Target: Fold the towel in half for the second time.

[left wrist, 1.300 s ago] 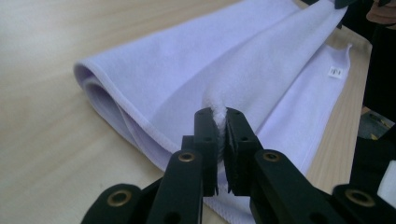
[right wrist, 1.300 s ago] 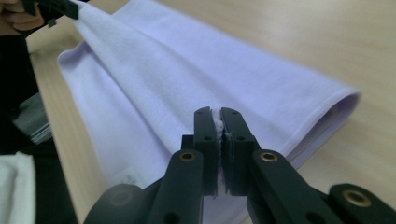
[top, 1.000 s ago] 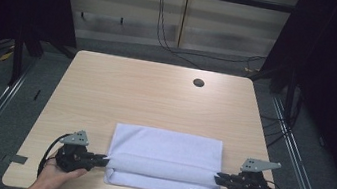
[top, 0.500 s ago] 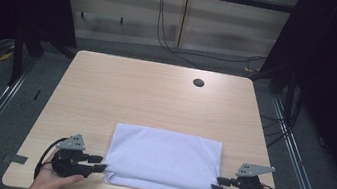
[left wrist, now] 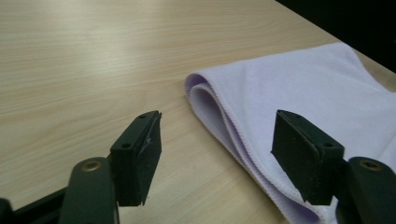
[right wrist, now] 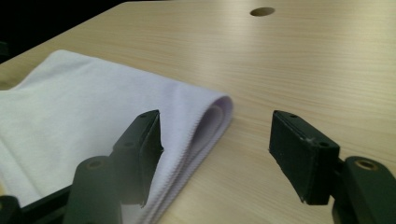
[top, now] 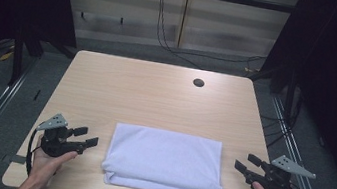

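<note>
towel point(top: 165, 160) | folded, laid lower centre of desk point(top: 156, 97) | left gripper point(top: 85, 138), right gripper point(top: 243, 165) jaws just opened, spread, nothing pinched | fold judged done

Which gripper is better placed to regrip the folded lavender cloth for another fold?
Neither clearly; slight edge to the left gripper. Both it and the right gripper stand open, clear of the folded lavender cloth, but the left looks nearer its end.

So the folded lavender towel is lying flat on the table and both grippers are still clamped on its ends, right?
Not quite. The towel does lie folded on the table, but the left gripper and right gripper have just opened and stand apart from it, as the high view shows.
</note>
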`<state>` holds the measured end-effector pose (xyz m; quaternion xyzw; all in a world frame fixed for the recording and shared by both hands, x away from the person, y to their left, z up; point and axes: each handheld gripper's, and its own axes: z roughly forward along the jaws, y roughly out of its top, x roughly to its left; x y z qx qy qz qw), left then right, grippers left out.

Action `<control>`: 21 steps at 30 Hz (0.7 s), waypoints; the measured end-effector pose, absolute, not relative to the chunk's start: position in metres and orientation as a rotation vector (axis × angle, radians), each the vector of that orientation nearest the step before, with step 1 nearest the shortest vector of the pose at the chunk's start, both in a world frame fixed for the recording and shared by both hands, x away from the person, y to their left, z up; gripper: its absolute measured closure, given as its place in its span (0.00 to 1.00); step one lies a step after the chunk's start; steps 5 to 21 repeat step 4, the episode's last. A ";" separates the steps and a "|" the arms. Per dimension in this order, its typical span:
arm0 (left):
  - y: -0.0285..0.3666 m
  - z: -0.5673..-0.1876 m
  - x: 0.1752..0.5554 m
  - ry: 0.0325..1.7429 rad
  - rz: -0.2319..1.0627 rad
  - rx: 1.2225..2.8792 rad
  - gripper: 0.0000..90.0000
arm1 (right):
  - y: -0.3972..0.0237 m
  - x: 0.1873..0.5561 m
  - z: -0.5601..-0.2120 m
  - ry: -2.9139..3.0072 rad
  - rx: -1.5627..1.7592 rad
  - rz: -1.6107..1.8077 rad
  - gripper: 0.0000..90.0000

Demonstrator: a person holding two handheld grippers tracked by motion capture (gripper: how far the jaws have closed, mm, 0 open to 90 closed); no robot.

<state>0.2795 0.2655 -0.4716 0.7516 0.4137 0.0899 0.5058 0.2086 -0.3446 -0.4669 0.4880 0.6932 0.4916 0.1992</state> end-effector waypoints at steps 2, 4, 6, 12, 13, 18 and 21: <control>0.269 -0.471 0.280 1.016 0.229 1.795 0.32 | -0.350 0.209 -0.469 1.919 1.400 1.376 0.35; 0.271 -0.472 0.282 1.029 0.240 1.790 0.29 | -0.353 0.208 -0.468 1.889 1.413 1.385 0.34; 0.271 -0.472 0.282 1.029 0.240 1.790 0.29 | -0.353 0.208 -0.468 1.889 1.413 1.385 0.34; 0.271 -0.472 0.282 1.029 0.240 1.790 0.29 | -0.353 0.208 -0.468 1.889 1.413 1.385 0.34; 0.271 -0.472 0.282 1.029 0.240 1.790 0.29 | -0.353 0.208 -0.468 1.889 1.413 1.385 0.34; 0.271 -0.472 0.282 1.029 0.240 1.790 0.29 | -0.353 0.208 -0.468 1.889 1.413 1.385 0.34; 0.271 -0.472 0.282 1.029 0.240 1.790 0.29 | -0.353 0.208 -0.468 1.889 1.413 1.385 0.34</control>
